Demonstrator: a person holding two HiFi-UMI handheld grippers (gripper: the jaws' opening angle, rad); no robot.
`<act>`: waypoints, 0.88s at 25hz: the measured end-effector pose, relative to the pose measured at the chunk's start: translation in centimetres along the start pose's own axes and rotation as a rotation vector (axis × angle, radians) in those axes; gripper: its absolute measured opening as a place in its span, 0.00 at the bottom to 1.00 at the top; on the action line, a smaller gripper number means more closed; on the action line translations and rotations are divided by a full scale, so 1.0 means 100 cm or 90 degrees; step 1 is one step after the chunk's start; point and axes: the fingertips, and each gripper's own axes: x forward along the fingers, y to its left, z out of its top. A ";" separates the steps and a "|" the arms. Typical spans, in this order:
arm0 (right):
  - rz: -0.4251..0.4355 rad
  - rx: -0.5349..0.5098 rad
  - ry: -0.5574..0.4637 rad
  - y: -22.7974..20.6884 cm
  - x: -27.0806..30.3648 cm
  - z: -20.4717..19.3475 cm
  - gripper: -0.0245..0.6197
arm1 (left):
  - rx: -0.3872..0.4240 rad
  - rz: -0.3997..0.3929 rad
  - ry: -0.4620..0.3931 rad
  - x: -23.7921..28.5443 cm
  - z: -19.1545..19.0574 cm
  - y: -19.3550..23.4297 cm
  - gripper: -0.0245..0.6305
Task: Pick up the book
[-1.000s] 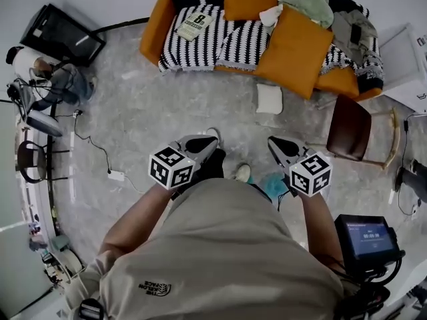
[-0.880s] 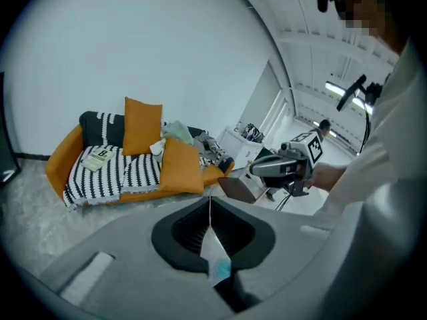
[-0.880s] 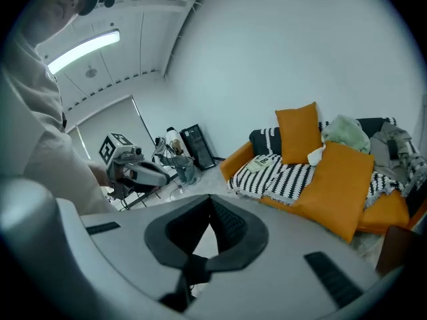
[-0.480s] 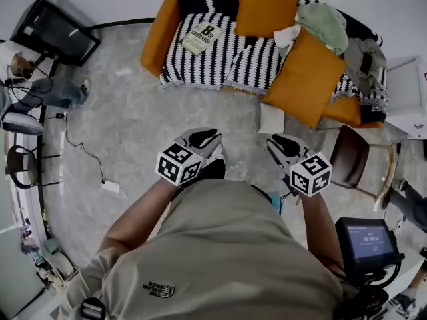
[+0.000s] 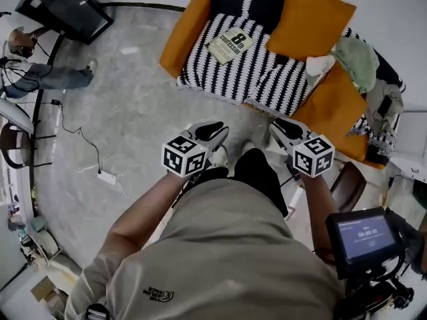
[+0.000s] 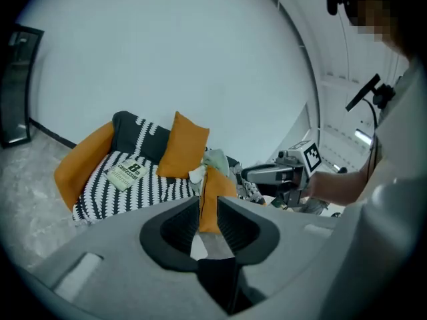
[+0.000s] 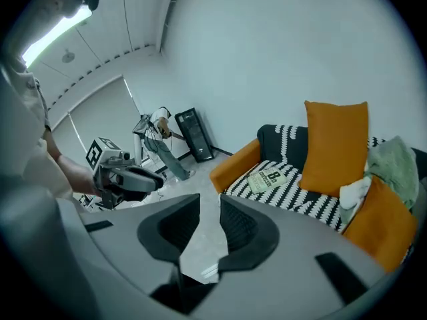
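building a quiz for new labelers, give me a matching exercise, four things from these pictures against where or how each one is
1 book
2 orange cushion nearest the book
3 left claw
4 green cloth

a jaws slightly apart, nothing between them
b flat on the striped sofa seat
c leaning on the sofa back
d crumpled on the sofa beside a white cloth

Pairs: 1-b, 2-c, 3-a, 4-d

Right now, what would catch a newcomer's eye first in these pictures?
The orange sofa at the top of the head view, under a black-and-white striped cover, stands out most, with the book lying on its seat. Nearer the person, the left tool and the right tool are held side by side above the grey floor, both open and empty.
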 end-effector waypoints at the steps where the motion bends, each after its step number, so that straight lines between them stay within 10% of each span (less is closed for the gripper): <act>1: 0.005 -0.006 0.007 -0.009 0.012 0.009 0.20 | -0.012 0.008 -0.006 0.003 0.004 0.012 0.14; 22: 0.125 -0.030 0.210 -0.313 0.330 0.105 0.21 | -0.289 0.138 -0.014 0.193 0.073 0.283 0.17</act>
